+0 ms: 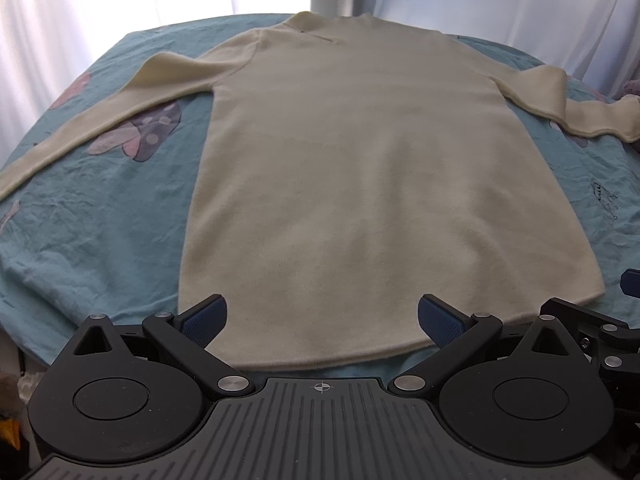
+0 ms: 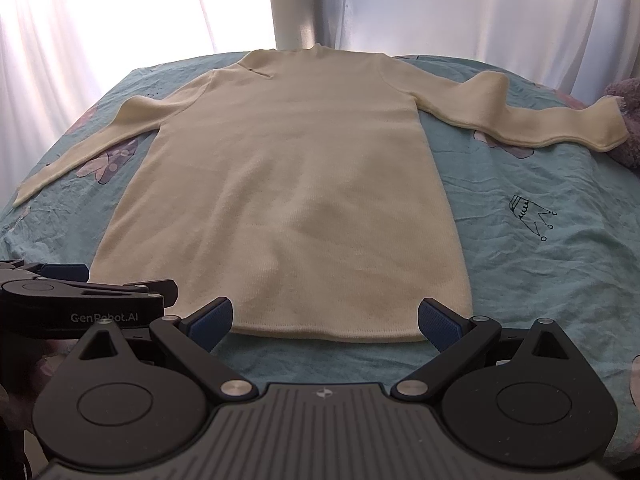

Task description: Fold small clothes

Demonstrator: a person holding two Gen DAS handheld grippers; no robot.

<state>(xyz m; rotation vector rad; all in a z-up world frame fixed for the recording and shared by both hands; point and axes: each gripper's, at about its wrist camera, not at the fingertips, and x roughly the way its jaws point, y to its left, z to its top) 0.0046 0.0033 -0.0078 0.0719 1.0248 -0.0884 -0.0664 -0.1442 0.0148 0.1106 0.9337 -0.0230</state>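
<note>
A cream long-sleeved knit sweater [image 1: 360, 168] lies flat and spread out on the bed, collar at 12 o'clock by the curtains, hem at 6 o'clock nearest me. A short slit with a dark spot marks the neck. Its left sleeve [image 1: 80, 128] runs out toward 9 o'clock, bent at the elbow; its right sleeve [image 2: 540, 124] reaches toward 2 o'clock with a raised fold, its cuff touching a purple plush thing [image 2: 628, 120].

My left claw [image 1: 322, 316] hangs over the hem with fingers spread wide, holding nothing; its blue pads [image 1: 206, 316] stand above the knit's lower part. My right claw [image 2: 325, 320] is just as wide and empty, just short of the hem's right half. The two sit side by side, near each other.

Bare bedsheet [image 2: 540, 272] shows on both sides of the body and under the sleeves: teal, wrinkled, printed with pink butterflies [image 1: 140, 132] and a small crown [image 2: 528, 216]. White curtains [image 2: 480, 8] glow with daylight behind the bed.
</note>
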